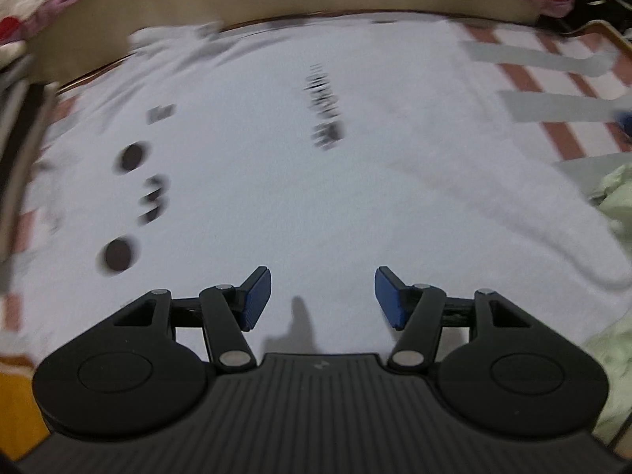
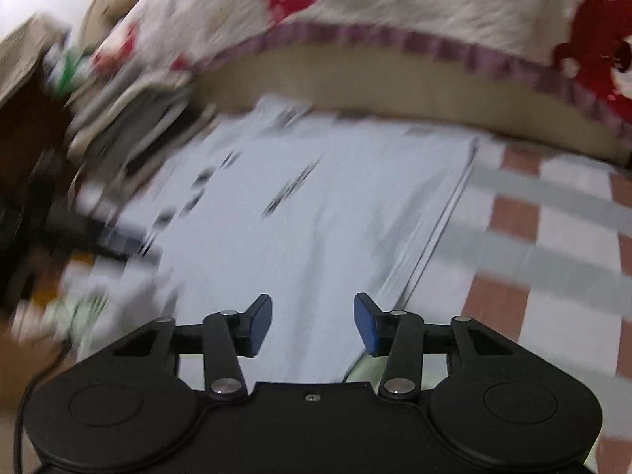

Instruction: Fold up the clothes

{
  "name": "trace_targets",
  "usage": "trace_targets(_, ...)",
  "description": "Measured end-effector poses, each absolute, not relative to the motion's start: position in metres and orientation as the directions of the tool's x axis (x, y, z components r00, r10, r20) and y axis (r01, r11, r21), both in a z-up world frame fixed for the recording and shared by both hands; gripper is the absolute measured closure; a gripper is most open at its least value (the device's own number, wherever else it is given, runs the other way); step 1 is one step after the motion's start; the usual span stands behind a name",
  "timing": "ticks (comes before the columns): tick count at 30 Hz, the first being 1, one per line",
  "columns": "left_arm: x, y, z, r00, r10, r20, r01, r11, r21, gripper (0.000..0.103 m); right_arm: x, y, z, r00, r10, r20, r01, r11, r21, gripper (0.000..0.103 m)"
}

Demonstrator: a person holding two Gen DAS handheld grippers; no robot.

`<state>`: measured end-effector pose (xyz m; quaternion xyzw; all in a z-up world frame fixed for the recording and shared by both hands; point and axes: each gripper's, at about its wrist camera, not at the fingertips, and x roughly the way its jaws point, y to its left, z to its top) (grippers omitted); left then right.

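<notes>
A white garment (image 1: 276,181) with black printed marks lies spread flat on a checked cloth, filling most of the left wrist view. My left gripper (image 1: 323,298) hovers over its near part, open, nothing between the blue pads. In the right wrist view the same white garment (image 2: 284,217) lies ahead, its right edge folded in a straight line. My right gripper (image 2: 313,324) is open above its near end, holding nothing. Both views are blurred by motion.
The red, grey and white checked cloth (image 2: 553,237) covers the surface to the right. A pale green garment (image 1: 616,197) lies bunched at the right. A bed with a red-and-white patterned cover (image 2: 434,12) runs along the far side. Dark clutter (image 2: 35,205) stands at the left.
</notes>
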<state>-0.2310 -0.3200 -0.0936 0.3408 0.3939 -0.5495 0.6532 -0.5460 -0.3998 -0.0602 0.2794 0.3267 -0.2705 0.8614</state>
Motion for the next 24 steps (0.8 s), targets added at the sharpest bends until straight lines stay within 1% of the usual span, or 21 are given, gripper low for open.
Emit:
trace_targets(4,-0.247,-0.348,-0.109,0.036,-0.486,-0.873,0.987,0.155,-0.046,0.045,-0.528,-0.459,-0.088,0.620,-0.385,-0.684,0.725,0.615,0.310,0.049)
trace_targets(5,-0.251,-0.351,-0.111,0.035,-0.492,-0.870,0.985,0.163,-0.052,0.045,-0.524,-0.471,-0.100,0.602,-0.397,-0.692,0.742,0.599,0.302,0.049)
trace_targets(9,-0.231,-0.357,-0.121,0.099,-0.493,-0.865,0.969,0.244,-0.028,0.045,-0.504,-0.513,-0.142,0.536,-0.468,-0.702,0.800,0.548,0.245,0.048)
trace_targets(11,-0.222,-0.360,-0.126,0.131,-0.491,-0.862,0.959,0.284,-0.017,0.045,-0.498,-0.535,-0.156,0.510,-0.456,-0.729,0.825,0.498,0.266,0.047)
trace_targets(13,-0.209,-0.360,-0.132,0.178,-0.480,-0.859,0.943,0.333,0.010,0.045,-0.488,-0.553,-0.162,0.508,-0.462,-0.727,0.832,0.482,0.275,0.046)
trace_targets(14,-0.203,-0.357,-0.135,0.197,-0.471,-0.860,0.935,0.353,0.021,0.045,-0.483,-0.561,-0.162,0.501,-0.484,-0.718,0.838,0.479,0.261,0.042)
trace_targets(16,-0.188,-0.350,-0.148,0.226,-0.433,-0.873,0.912,0.410,0.032,0.045,-0.472,-0.580,-0.164,0.477,-0.512,-0.714,0.854,0.463,0.238,0.039)
trace_targets(18,-0.177,-0.342,-0.159,0.227,-0.404,-0.886,0.895,0.444,0.027,0.045,-0.461,-0.600,-0.167,0.464,-0.542,-0.701,0.864,0.449,0.226,0.035)
trace_targets(20,-0.171,-0.333,-0.168,0.216,-0.393,-0.894,0.888,0.460,0.012,0.045,-0.449,-0.619,-0.172,0.430,-0.589,-0.685,0.881,0.439,0.176,0.032)
trace_targets(23,-0.167,-0.321,-0.173,0.200,-0.408,-0.891,0.884,0.467,-0.015,0.042,-0.431,-0.645,-0.179,0.384,-0.650,-0.656,0.894,0.440,0.087,0.031)
trace_targets(24,-0.168,-0.319,-0.173,0.198,-0.413,-0.889,0.886,0.463,-0.018,0.042,-0.426,-0.648,-0.179,0.404,-0.644,-0.649,0.879,0.471,0.079,0.033)
